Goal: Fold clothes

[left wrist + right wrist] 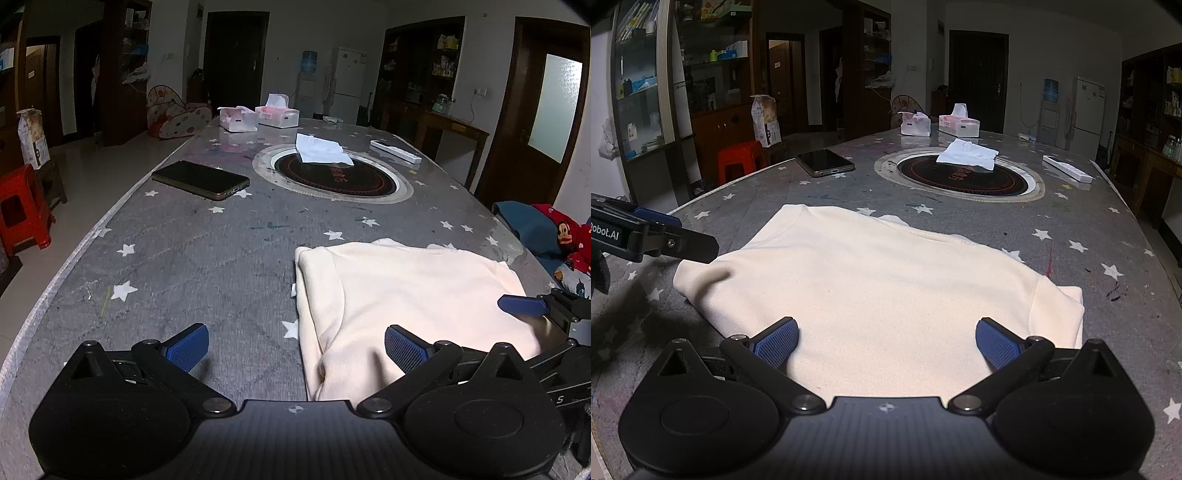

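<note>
- The left gripper [296, 349] has its jaws spread wide and holds nothing; its right pad hangs over the near left edge of the cream garment [402, 295], its left pad over bare desk [184, 258].
- The right gripper [886, 341] also has its jaws spread and empty, low over the near middle of the cream garment [882, 291], which lies folded into a flat block on the near right part of the desk [1108, 332].
- Risk: a pinch taken from here could catch only the top layer (the folded left edge shows several layers stacked), so the fold could peel open when lifted.
- Risk: the two grippers sit close together at the garment's near left corner; they could knock into each other, or drag the cloth and wrinkle it.
- Risk further out: a wide sweep of cloth could reach the phone [201, 180] on the far left or the white tissue [967, 154] lying on the round inset [960, 177]; both are well apart from the garment for now.
- Hard to make out: whether either gripper's pads touch the cloth or hover just above it cannot be told.
- Hidden: the garment's near hem lies under the gripper bodies in both views, and what kind of garment it is stays unclear.
- Cut off: coloured clothing [561, 236] at the desk's right edge is only partly in frame.
</note>
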Motion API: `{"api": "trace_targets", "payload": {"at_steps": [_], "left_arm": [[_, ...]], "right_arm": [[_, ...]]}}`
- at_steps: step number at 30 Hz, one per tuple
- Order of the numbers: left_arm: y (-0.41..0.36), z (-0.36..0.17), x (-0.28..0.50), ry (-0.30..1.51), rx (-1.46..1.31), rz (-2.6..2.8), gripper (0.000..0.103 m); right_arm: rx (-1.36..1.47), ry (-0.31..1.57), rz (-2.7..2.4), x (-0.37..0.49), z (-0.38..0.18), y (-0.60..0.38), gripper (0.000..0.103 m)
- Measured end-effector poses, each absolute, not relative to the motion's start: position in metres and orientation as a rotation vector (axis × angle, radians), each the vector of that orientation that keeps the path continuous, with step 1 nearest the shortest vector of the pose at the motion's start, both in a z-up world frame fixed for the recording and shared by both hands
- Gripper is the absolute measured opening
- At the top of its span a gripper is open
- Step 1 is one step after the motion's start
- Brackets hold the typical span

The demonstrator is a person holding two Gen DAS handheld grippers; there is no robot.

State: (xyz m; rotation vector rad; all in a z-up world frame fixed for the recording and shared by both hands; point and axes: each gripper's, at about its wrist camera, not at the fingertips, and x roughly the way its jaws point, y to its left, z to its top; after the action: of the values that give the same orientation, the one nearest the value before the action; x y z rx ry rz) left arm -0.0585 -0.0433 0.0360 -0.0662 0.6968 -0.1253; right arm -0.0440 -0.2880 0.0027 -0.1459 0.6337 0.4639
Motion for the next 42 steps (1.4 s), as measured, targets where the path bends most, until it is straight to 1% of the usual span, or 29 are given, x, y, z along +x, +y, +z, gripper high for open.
{"api": "trace_targets", "payload": {"at_steps": [24, 30, 34, 42], "left_arm": [[-0.033, 0.033, -0.059, 0.719, -0.072, -0.083, 0.103], [-0.037, 0.024, -0.05, 0.739, -0.033, -0.077, 0.101], [-0.035, 0.018, -0.045, 0.757, -0.019, -0.057, 0.102], [-0.04, 0.035, -0.053, 0.719, 0.014, -0.035, 0.101]], "right_arm": [[-0.174, 0.631, 0.447, -0.045, 0.004, -0.284, 0.103], [-0.18, 0.629, 0.446, -0.044, 0.005, -0.284, 0.103], [-0.185, 0.633, 0.45, -0.043, 0.008, -0.284, 0.103], [-0.199, 0.594, 0.394, -0.046, 0.025, -0.291, 0.103]]}}
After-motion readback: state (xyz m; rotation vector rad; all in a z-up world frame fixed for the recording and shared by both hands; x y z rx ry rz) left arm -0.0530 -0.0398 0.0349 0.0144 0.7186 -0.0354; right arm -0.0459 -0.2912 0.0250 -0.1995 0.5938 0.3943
